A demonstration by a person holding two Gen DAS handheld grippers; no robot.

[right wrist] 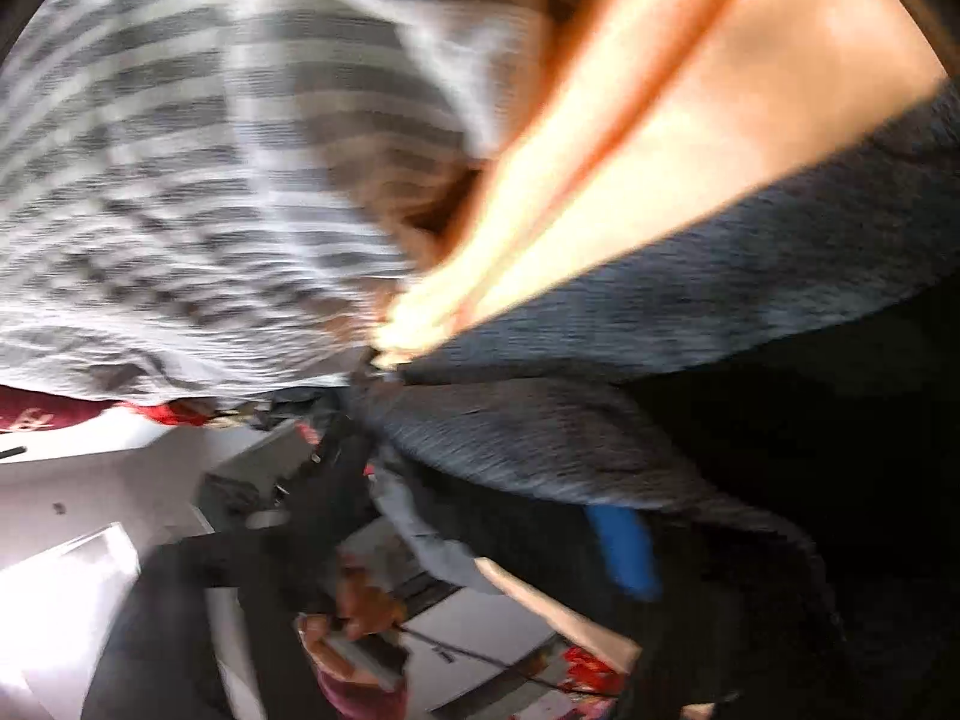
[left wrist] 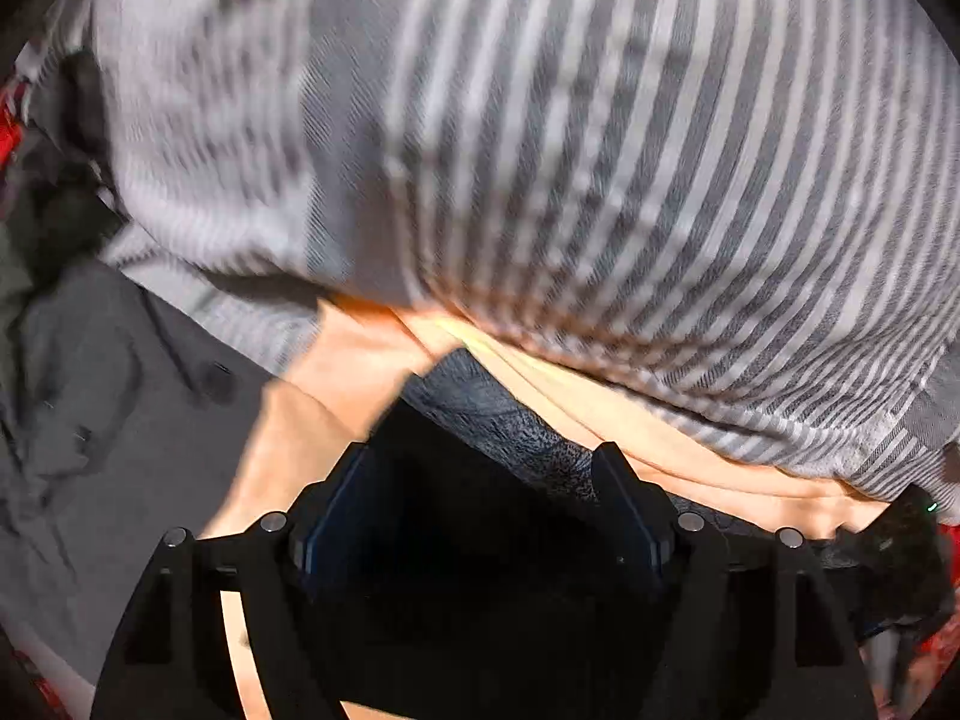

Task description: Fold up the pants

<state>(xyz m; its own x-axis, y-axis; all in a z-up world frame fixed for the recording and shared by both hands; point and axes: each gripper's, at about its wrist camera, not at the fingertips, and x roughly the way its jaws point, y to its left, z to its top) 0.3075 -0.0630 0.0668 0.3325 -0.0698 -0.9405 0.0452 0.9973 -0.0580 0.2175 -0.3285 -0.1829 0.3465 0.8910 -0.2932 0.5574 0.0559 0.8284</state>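
Pants (left wrist: 498, 414) just beyond wide left jaws; right jaws' state blurred, untellable.

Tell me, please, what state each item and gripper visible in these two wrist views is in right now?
Striped cloth: bunched, motion-blurred.
Peach fabric: folded in layers beneath the striped cloth.
Dark heathered pants: lifted, draped over the right view, blurred.
Grey garment: crumpled, lying loose.
Left gripper: open, dark cloth between its fingers.
Right gripper: hidden.

Both wrist views pressed close against striped garment (left wrist: 600, 150) (right wrist: 180, 150); shared: stripes, heathered dark cloth (left wrist: 498, 414) (right wrist: 690, 300).
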